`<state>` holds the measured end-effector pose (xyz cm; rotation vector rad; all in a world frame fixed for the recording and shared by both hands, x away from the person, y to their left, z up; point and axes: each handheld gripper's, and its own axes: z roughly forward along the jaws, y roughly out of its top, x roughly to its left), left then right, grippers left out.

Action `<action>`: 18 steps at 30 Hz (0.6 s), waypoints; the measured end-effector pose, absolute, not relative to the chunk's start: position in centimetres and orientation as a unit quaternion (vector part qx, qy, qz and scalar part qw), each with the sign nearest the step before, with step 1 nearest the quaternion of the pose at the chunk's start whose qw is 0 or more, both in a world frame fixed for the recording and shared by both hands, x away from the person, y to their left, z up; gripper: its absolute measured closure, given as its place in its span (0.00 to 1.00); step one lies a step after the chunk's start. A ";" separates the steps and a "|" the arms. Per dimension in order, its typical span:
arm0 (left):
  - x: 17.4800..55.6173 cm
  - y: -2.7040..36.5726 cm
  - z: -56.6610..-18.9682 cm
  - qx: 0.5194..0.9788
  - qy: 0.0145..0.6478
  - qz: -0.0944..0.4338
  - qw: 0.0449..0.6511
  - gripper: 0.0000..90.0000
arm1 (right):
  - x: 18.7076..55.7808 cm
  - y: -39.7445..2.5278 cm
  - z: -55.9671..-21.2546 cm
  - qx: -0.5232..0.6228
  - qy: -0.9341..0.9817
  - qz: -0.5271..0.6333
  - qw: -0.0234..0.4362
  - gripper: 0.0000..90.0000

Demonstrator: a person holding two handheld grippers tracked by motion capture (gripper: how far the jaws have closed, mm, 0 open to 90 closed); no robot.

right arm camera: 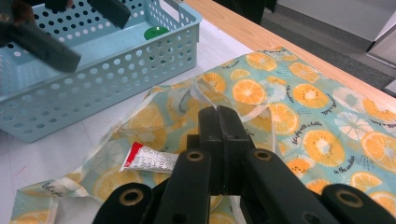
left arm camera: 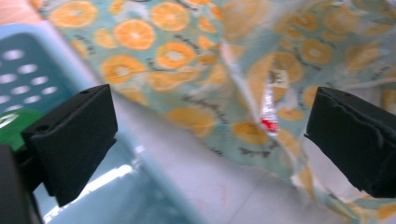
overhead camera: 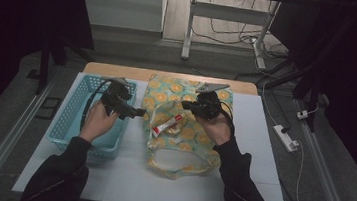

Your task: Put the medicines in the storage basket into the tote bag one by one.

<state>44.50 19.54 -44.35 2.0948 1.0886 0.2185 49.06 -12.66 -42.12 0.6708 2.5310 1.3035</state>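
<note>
Black jaws of the right gripper are pressed together, seemingly pinching the rim of the orange-print bag to hold its mouth up, with the toothpaste tube lying just beyond and to their left. Spread wide and empty, the left gripper hovers by the blue basket, facing the bag's opening, likely ready to take the tube.

Both forearms stretched forward, a gripper in each hand.
Left gripper spread wide, jaws far apart; right gripper pressed closed, tilted leftward.
</note>
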 end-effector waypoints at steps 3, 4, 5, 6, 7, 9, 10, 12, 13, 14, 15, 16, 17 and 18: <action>44.7 20.6 -44.4 0.815 0.432 0.103 0.372 0.00 | 49.1 -12.6 -42.1 0.227 0.861 0.443 0.107 1.00; 44.8 20.9 -44.5 0.814 0.434 0.108 0.371 0.00 | 49.1 -12.6 -42.2 0.227 0.861 0.443 0.107 1.00; 45.0 21.3 -44.5 0.812 0.439 0.111 0.370 0.00 | 49.1 -12.6 -42.2 0.227 0.861 0.443 0.107 1.00; 45.1 21.7 -44.6 0.808 0.446 0.116 0.369 0.00 | 49.1 -12.6 -42.2 0.227 0.861 0.442 0.107 1.00; 45.2 21.9 -44.7 0.806 0.448 0.118 0.369 0.00 | 49.1 -12.6 -42.1 0.227 0.861 0.442 0.107 1.00; 45.5 22.5 -44.9 0.799 0.457 0.121 0.372 0.00 | 49.0 -12.6 -42.1 0.227 0.861 0.442 0.107 1.00; 45.7 22.7 -45.0 0.798 0.459 0.123 0.370 0.00 | 49.0 -12.6 -42.1 0.227 0.861 0.442 0.107 1.00; 46.0 23.1 -45.2 0.799 0.463 0.129 0.362 0.00 | 49.1 -12.6 -42.1 0.227 0.861 0.442 0.107 1.00; 46.1 23.2 -45.4 0.797 0.467 0.131 0.360 0.00 | 49.1 -12.6 -42.1 0.227 0.861 0.442 0.107 1.00; 46.3 23.4 -45.5 0.796 0.471 0.131 0.356 0.00 | 49.1 -12.6 -42.1 0.226 0.862 0.441 0.107 1.00; 46.5 23.6 -45.6 0.796 0.473 0.133 0.354 0.00 | 49.0 -12.6 -42.1 0.226 0.862 0.441 0.108 1.00; 46.6 23.8 -45.7 0.793 0.479 0.134 0.353 0.00 | 49.0 -12.6 -42.1 0.226 0.861 0.442 0.108 1.00; 46.9 24.0 -45.9 0.791 0.483 0.130 0.351 0.00 | 49.0 -12.6 -42.1 0.226 0.862 0.441 0.108 1.00; 47.1 24.1 -46.0 0.790 0.487 0.129 0.350 0.00 | 49.0 -12.6 -42.1 0.226 0.862 0.442 0.108 1.00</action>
